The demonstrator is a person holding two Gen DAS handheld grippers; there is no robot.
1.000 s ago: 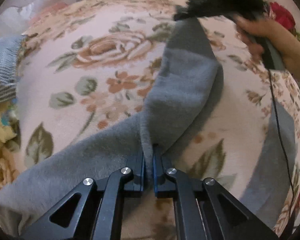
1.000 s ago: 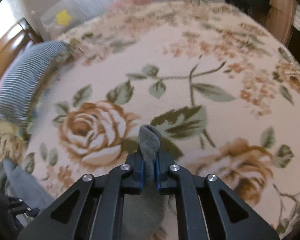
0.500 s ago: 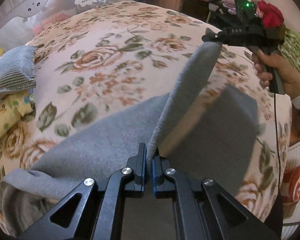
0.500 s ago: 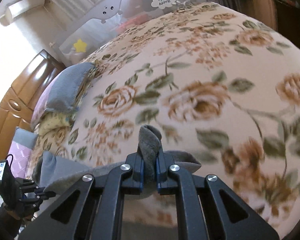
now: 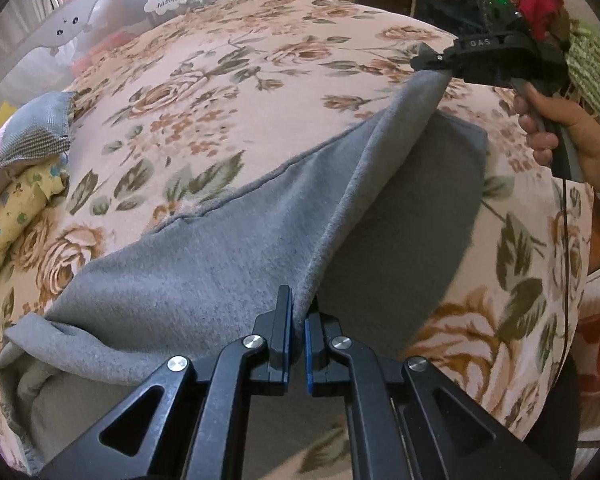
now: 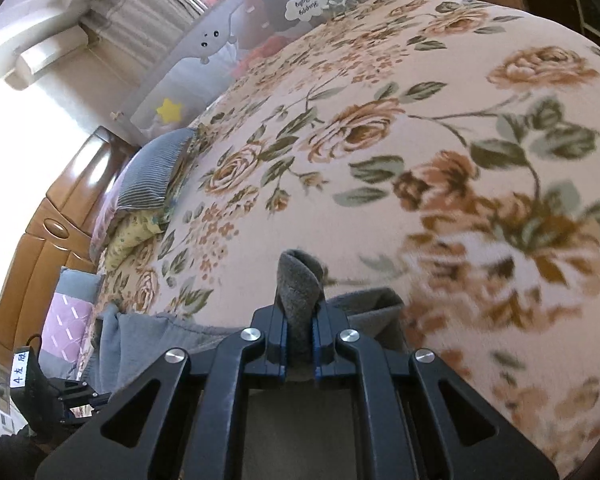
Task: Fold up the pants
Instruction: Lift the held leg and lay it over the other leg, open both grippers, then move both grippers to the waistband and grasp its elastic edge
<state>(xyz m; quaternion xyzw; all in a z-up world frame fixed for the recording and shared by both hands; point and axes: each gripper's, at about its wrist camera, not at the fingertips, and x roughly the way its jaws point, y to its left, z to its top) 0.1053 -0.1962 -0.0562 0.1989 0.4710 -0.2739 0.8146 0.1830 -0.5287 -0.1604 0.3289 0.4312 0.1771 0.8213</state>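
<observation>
- Floral bedspread (image 5: pixel 228 92): cream with brown roses, covers the whole bed.
- Grey pants (image 5: pixel 188 280): spread on the bedspread, one edge lifted taut.
- Left gripper (image 5: pixel 298 332): clamped on the pants' near edge.
- Right gripper (image 6: pixel 299 344): pinching a rolled fold of pants.
- Striped pillow (image 6: pixel 156 172), wooden headboard (image 6: pixel 52 232): at the bed's left side.
- Mesh bed rail (image 6: pixel 220 40): along the far edge.

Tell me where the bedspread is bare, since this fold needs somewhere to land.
Bare floral bedspread runs from the grey pants up to the cot rail. Crowded: pillows along the left edge, clutter beyond the far right corner.
</observation>
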